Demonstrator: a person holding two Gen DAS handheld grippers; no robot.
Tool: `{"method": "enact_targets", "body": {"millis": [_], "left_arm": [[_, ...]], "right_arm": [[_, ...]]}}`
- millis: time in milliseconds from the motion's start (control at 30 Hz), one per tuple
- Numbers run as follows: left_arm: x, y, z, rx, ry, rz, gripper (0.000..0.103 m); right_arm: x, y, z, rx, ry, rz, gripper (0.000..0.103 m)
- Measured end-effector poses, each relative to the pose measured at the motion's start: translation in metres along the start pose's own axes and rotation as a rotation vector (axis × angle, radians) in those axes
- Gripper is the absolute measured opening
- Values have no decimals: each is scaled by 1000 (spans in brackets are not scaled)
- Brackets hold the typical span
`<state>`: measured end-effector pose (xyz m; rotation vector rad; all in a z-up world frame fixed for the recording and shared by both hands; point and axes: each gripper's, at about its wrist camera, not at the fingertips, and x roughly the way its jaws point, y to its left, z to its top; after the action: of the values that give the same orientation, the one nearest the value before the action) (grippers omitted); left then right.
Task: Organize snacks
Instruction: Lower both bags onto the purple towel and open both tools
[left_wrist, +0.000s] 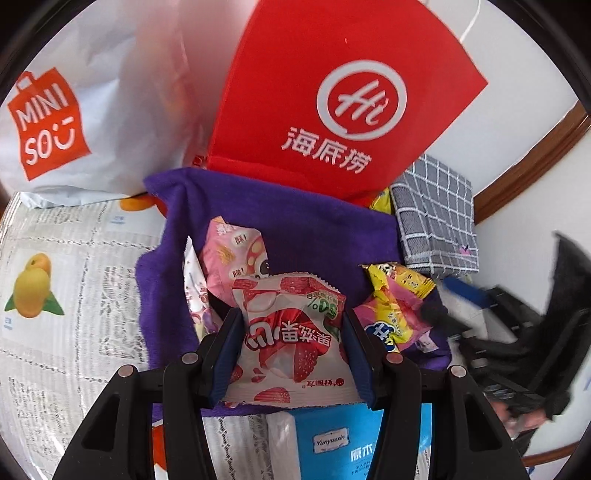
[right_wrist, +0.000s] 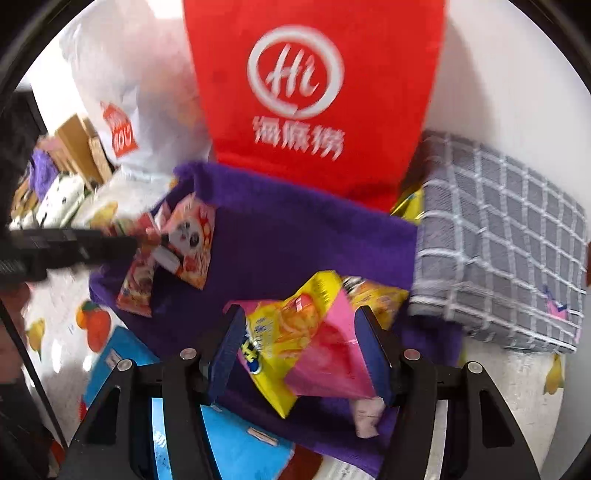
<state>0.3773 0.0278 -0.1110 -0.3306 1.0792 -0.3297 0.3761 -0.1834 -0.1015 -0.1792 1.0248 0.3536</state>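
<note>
Halfway maybe. My left tool (left_wrist: 291, 325) clamps strawberry snack pack (left_wrist: 291, 332) over purple cloth (left_wrist: 295, 229); right tool (right_wrist: 299, 350) loosely straddles yellow-pink pack (right_wrist: 295, 332) (pads seemingly not pressing). Several packs left unsorted on cloth.

Purple cloth (left_wrist: 295, 236); red bag (left_wrist: 332, 96), white logo; grey towel (right_wrist: 495, 229), white grid; strawberry packet (left_wrist: 291, 332) red, white.

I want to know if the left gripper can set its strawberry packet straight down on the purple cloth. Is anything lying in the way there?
Partly. The left gripper holds the strawberry packet over the purple cloth, but a pink packet lies just beyond it and a yellow-pink packet to its right. Bare cloth shows farther back.
</note>
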Motion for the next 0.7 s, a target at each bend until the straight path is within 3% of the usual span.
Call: {"method": "enact_targets", "body": {"millis": [233, 433, 700], "left_arm": [[24, -9, 0, 16, 40, 34, 52], [32, -11, 3, 0, 72, 6, 52], [2, -13, 0, 23, 24, 30, 61]], "right_arm": [[-37, -20, 5, 49, -93, -54, 62], [-45, -20, 4, 45, -116, -43, 62], [-48, -15, 1, 29, -121, -45, 62]]}}
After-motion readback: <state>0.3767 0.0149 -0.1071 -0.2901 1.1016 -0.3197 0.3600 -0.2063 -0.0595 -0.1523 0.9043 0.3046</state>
